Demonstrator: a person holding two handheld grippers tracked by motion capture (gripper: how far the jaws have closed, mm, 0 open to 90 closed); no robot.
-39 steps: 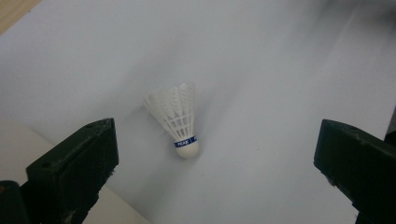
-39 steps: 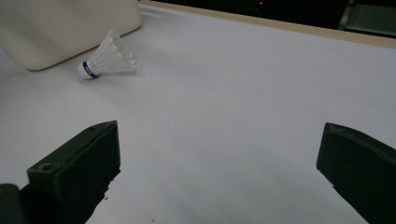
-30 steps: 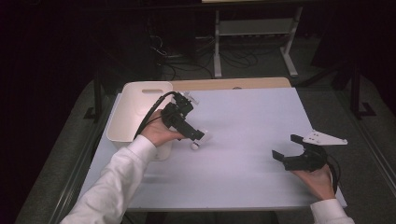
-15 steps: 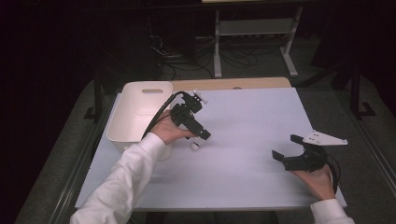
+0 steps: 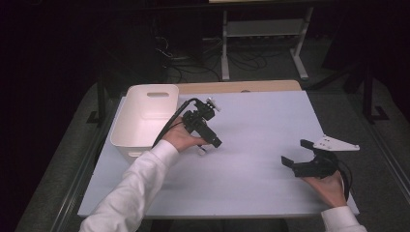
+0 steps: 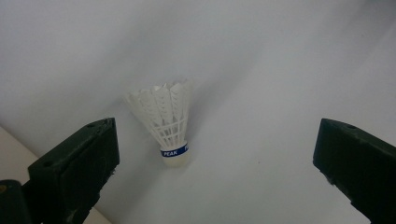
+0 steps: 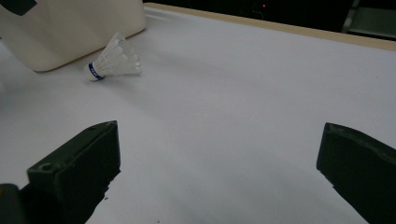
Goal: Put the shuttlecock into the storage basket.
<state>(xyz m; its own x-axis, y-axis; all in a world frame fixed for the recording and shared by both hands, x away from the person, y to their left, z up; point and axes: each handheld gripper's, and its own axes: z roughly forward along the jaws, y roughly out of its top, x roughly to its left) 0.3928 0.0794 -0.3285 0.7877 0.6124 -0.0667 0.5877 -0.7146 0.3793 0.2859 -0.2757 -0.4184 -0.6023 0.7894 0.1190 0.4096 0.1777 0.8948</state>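
One shuttlecock (image 6: pixel 166 125) on the bench (image 5: pixel 261 145), feather-light and crushable: your left hand-held gripper (image 6: pixel 215 154) gapes wide, empty, so pinch its cork base gently.

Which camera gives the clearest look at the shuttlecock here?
The left gripper view: the shuttlecock lies on the white table between the open jaws of the left gripper, feathers and blue band sharp. The right gripper view shows it smaller, beside the white bin. In the high view it is a speck under the left gripper.
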